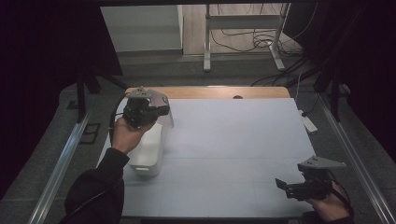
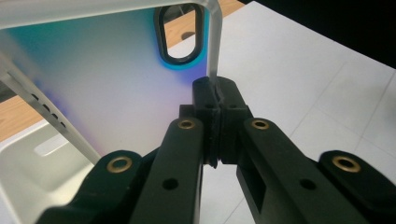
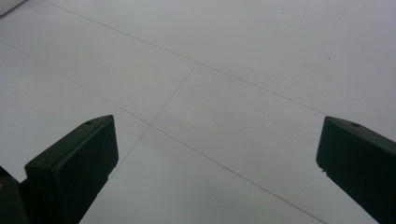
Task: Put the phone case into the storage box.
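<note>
My left gripper [image 1: 160,111] is up at the table's left, held in a hand with a dark sleeve, and is shut on the edge of a translucent lid [image 1: 166,119]. In the left gripper view the lid [image 2: 107,79] stands tilted on edge, with an oval handle hole [image 2: 180,32] near its top, and the left gripper [image 2: 217,100] pinches its thin rim. A white plastic box [image 1: 148,150] sits on the table just below the lid, its open inside [image 2: 37,172] in sight. My right gripper [image 1: 282,185] hovers low at the front right, open, with only bare table [image 3: 217,93] between its jaws.
A white table [image 1: 233,140] with faint grid lines has a wooden strip [image 1: 219,92] along its far edge. A white power strip [image 1: 308,124] lies off its right side. Metal stand legs [image 1: 207,42] and cables lie on the floor beyond. Dark curtains flank both sides.
</note>
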`<state>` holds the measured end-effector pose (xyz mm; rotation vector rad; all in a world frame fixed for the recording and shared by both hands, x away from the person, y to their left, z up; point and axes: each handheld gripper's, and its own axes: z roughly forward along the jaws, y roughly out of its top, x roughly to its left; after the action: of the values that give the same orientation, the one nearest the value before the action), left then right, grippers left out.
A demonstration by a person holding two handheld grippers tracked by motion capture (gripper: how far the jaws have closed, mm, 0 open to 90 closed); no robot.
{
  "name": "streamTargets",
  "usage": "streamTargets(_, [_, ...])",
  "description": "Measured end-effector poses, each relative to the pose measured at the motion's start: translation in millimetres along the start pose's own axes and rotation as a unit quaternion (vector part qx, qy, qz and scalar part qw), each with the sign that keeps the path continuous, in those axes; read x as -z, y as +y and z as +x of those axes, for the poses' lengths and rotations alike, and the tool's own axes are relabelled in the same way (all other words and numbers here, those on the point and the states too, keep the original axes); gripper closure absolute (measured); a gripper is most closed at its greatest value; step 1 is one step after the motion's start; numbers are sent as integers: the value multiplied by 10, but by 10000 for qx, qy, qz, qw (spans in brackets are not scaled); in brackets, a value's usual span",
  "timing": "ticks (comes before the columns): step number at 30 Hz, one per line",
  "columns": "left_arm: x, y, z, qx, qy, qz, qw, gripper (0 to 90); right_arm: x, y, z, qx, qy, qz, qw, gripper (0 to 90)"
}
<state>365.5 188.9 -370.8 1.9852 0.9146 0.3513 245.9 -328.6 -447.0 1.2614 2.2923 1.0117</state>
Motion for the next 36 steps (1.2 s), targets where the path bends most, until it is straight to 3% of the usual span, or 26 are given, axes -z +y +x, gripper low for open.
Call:
streamTargets(16, [65, 14, 201, 147, 476, 72, 9987, 884, 37, -53, -26, -165, -123, -41, 9998, 0])
streamTargets(36, [-98, 19, 420, 475, 922, 176, 9945, 884, 30, -52, -27, -164, -137, -12, 9998, 0])
